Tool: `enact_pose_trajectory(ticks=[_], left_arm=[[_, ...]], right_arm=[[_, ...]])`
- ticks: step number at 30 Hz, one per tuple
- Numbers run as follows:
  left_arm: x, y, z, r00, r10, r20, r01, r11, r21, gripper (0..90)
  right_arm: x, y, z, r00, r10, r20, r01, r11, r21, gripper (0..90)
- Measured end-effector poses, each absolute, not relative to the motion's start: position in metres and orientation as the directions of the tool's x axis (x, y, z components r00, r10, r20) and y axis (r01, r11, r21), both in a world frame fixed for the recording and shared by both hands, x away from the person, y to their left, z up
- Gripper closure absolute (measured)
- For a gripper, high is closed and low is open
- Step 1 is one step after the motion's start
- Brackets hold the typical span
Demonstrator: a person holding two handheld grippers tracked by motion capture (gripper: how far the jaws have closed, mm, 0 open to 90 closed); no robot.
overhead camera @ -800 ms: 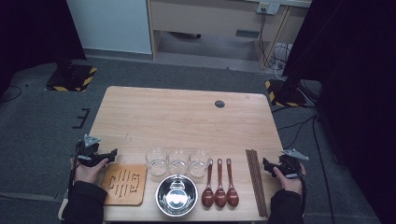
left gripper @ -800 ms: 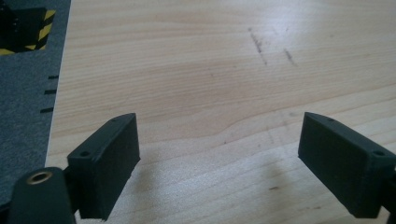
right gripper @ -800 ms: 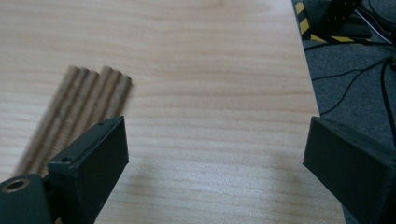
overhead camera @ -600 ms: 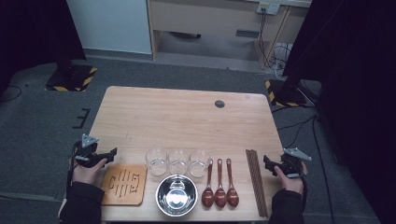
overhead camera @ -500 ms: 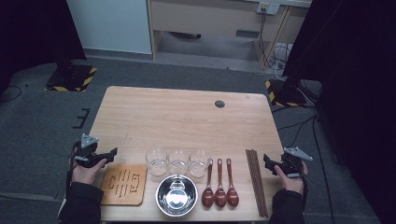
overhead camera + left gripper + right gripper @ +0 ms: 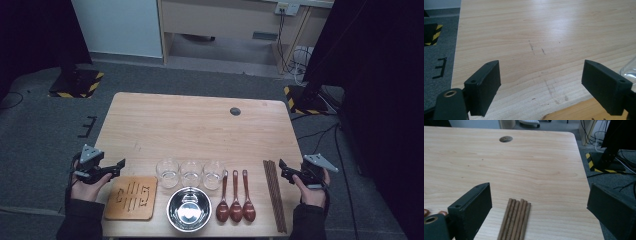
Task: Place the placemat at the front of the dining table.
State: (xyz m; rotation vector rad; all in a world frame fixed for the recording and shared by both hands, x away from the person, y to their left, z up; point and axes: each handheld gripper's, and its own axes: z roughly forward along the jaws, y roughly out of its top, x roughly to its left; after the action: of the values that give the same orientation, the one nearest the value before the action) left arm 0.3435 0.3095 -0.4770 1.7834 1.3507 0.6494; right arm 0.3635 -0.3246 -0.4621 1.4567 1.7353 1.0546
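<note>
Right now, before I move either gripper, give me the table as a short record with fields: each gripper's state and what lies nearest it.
left gripper: open, empty, at the table's left edge
nearest left: wooden trivet, below the jaws
right gripper: open, empty, at the right edge
nearest right: chopsticks, bundled side by side, untouched
glasses: three in a row
bowl: metal, in front of the glasses
spoons: three, side by side
table: far half bare
</note>
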Motion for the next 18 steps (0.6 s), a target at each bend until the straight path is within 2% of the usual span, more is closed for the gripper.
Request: enact_pose_trajectory(ticks=[10,18], left_arm=[[0.337,0.304,-0.47,0.325,0.943,-0.071,0.529,-0.119,0.84,14.9],[0.333,0.297,-0.468,0.338,0.939,-0.068,0.522,-0.127,0.844,14.4]], right_arm=[[0.358,-0.306,-0.446,-0.224,0.974,0.03,0.425,0.07,0.902,4.9],[0.353,-0.282,-0.428,-0.29,0.957,0.023,0.381,0.094,0.92,4.7]])
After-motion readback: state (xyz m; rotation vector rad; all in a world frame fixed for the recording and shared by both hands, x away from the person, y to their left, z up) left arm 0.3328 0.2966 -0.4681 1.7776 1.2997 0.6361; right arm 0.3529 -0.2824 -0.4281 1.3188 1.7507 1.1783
